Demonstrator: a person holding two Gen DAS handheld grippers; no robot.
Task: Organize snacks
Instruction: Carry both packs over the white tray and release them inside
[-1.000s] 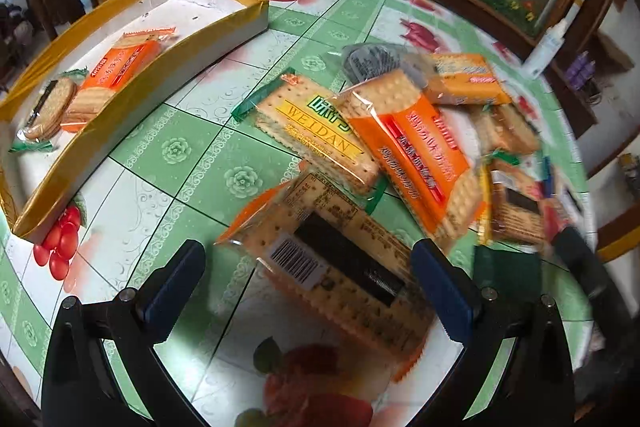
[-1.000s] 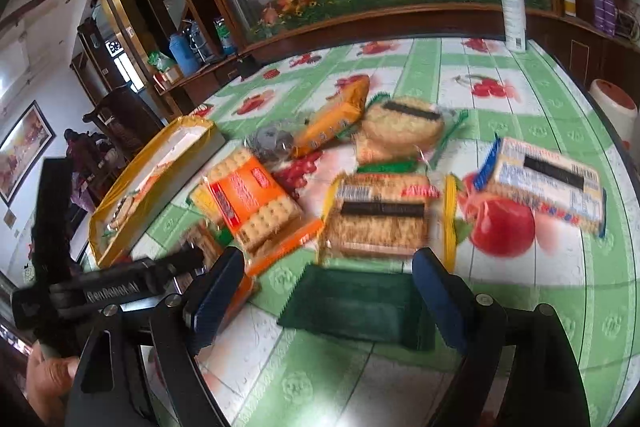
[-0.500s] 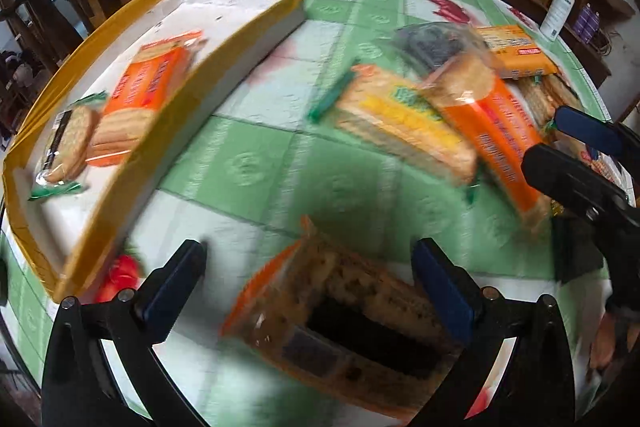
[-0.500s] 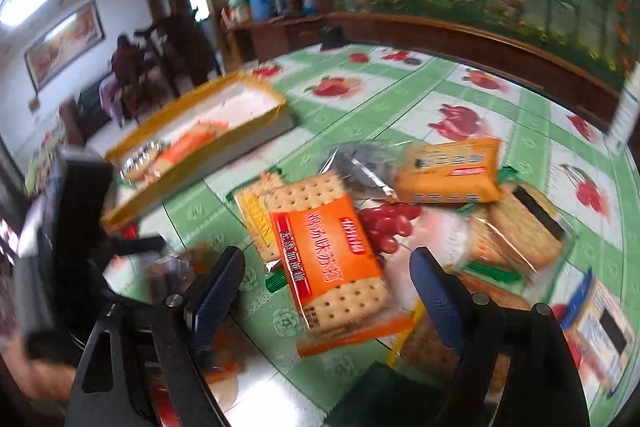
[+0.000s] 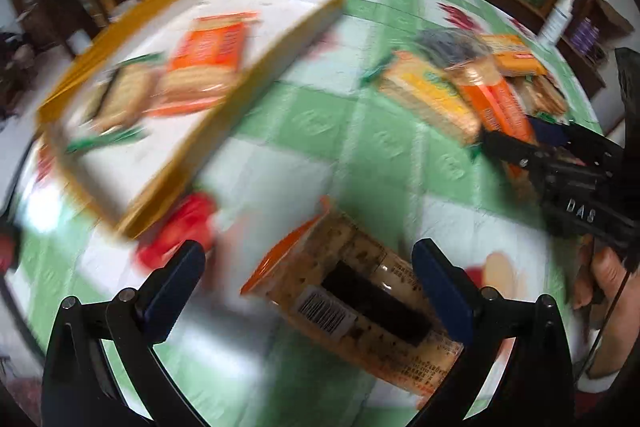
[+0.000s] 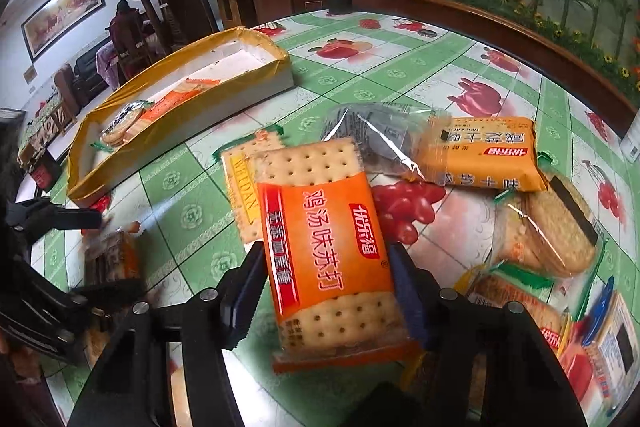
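The right gripper [image 6: 326, 287] has just been closing. Its jaws now flank the long sides of the orange cracker packet [image 6: 326, 251], the pads at or against the film. Contact looks made, though how hard the pads press cannot be judged.

This packet lies on top of the yellow cracker packet [image 6: 240, 183], on the green-checked tablecloth [image 6: 188, 215]. Judged handling: light, slippery film over stiff but brittle crackers. Grip across the narrow width near mid-length, with moderate force, to avoid cracking or slipping.

The left gripper [image 5: 308, 287] has its jaws wide apart. The right pad appears to touch the speckled cracker packet [image 5: 360, 299]; the left pad stands clear, so nothing is clamped.

Farther off, the yellow-edged tray [image 6: 180, 131] already holds two packets. The remaining snacks lie in a heap beyond the right gripper.
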